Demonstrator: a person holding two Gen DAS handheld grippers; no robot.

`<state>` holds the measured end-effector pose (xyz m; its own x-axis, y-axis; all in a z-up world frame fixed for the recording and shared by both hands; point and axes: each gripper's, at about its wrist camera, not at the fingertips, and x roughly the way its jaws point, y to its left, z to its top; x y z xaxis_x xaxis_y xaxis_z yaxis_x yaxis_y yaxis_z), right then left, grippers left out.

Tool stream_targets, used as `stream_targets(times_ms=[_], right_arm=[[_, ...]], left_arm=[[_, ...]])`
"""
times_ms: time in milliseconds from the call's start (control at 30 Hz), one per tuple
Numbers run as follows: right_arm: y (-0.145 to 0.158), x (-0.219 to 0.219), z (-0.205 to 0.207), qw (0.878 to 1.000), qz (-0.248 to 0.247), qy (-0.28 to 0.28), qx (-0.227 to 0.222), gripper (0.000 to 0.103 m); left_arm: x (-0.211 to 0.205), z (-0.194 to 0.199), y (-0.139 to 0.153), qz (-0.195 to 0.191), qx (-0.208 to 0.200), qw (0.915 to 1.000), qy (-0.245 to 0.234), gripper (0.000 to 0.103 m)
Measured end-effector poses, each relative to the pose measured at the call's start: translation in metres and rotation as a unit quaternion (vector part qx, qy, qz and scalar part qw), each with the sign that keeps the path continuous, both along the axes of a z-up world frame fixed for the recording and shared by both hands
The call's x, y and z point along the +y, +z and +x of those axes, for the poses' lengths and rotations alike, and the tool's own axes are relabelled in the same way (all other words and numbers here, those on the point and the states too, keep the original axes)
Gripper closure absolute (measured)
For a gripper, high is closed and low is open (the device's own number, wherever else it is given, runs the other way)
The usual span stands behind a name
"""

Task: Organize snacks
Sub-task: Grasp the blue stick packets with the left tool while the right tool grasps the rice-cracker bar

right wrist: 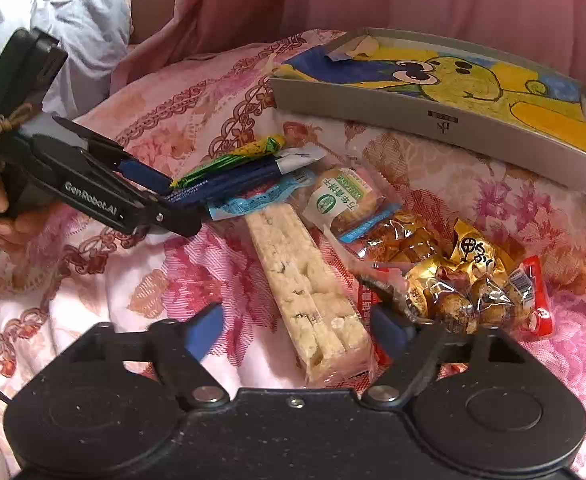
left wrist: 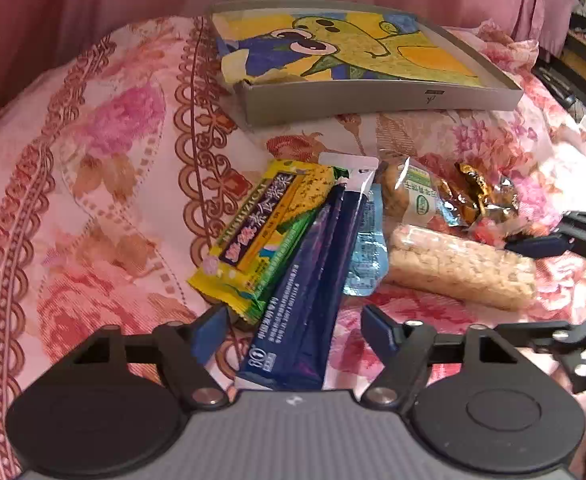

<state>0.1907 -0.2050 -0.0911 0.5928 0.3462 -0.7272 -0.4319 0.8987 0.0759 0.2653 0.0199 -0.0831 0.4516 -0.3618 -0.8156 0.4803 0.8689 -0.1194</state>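
Floral bedspread point(left wrist: 105, 184) held the snacks; my left tool point(left wrist: 293, 320), spread, straddled the navy sachet point(left wrist: 313, 276), light and slippery; twelve o'clock waited the box point(left wrist: 373, 100). Right tool point(right wrist: 297, 326) spread around the brittle rice bar point(right wrist: 305, 284).

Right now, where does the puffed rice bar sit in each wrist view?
Left wrist: the puffed rice bar lies right of centre, beside the dark blue packet.
Right wrist: it runs down the middle toward the camera, between the open fingers of the right gripper.
Shared landmark: the grey box with the cartoon drawing, behind the snacks.
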Motion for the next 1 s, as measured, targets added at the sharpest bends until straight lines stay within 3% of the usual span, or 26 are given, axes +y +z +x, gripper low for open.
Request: stream_targets(times_ms=[167,200,300,400,600,767,900,1000], right_arm=[[0.002,0.001,-0.003,1.000,0.004,-0.009,-0.002,0.040],[0.002,0.001,-0.003,1.000,-0.001,-0.012,-0.001,0.046],[0.003,0.001,-0.003,1.000,-0.007,-0.027,0.008,0.060],[0.007,0.000,-0.009,0.999,0.007,-0.032,0.022,0.063],[0.012,0.010,-0.027,0.999,0.016,-0.022,0.038,0.065],[0.006,0.018,-0.025,0.999,0.006,-0.020,0.031,0.061],[-0.001,0.023,-0.016,1.000,-0.002,-0.021,0.018,0.057],[-0.005,0.028,-0.014,1.000,-0.012,-0.020,0.010,0.057]], left_arm=[[0.008,0.004,0.003,-0.042,0.023,0.9988,0.009,0.028],[0.010,0.005,0.003,-0.050,0.028,0.9983,0.013,0.031],[0.014,0.006,0.000,-0.070,0.053,0.9959,0.024,0.054],[0.015,0.004,-0.001,-0.082,0.077,0.9928,0.040,0.059],[0.005,-0.011,0.004,-0.101,0.112,0.9867,0.061,0.060],[-0.012,-0.015,0.003,-0.060,0.088,0.9927,0.056,0.058],[-0.017,-0.012,0.004,-0.046,0.058,0.9955,0.060,0.047],[-0.023,-0.010,0.002,-0.038,0.045,0.9967,0.056,0.046]])
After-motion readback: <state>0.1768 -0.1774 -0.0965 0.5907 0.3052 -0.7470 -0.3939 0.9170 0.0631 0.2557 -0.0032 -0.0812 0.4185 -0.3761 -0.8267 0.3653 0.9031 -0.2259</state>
